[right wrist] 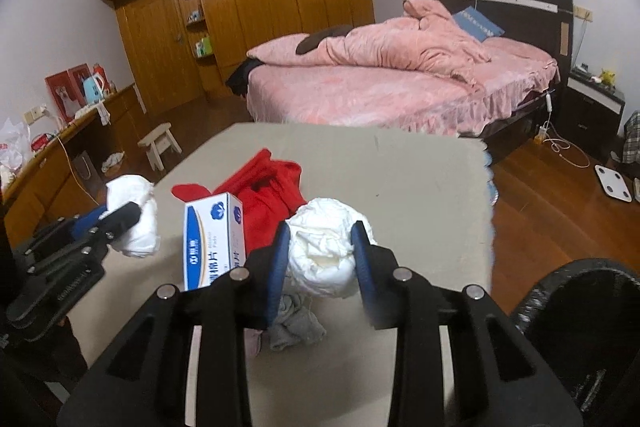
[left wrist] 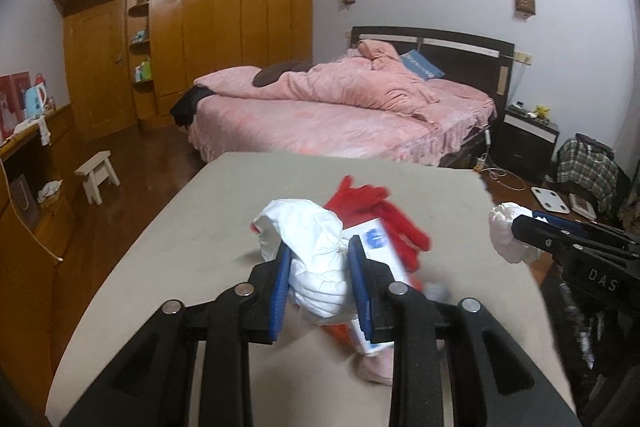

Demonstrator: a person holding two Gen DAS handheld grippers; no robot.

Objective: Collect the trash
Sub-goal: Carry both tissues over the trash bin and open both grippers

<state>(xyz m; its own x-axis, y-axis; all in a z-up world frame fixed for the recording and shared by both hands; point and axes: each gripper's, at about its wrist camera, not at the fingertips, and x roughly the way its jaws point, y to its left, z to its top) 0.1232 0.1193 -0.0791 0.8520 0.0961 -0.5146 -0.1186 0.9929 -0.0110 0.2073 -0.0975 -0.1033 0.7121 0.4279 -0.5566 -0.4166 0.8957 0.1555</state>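
Note:
My left gripper is shut on a crumpled white paper wad and holds it above the grey table. It also shows at the left of the right wrist view, with its wad. My right gripper is shut on a second white paper wad, held above the table's right side. That gripper and its wad show at the right of the left wrist view.
On the table lie a white and blue box, a red garment, and a grey cloth. A black bin stands by the table's right edge. A pink bed and a small stool stand beyond.

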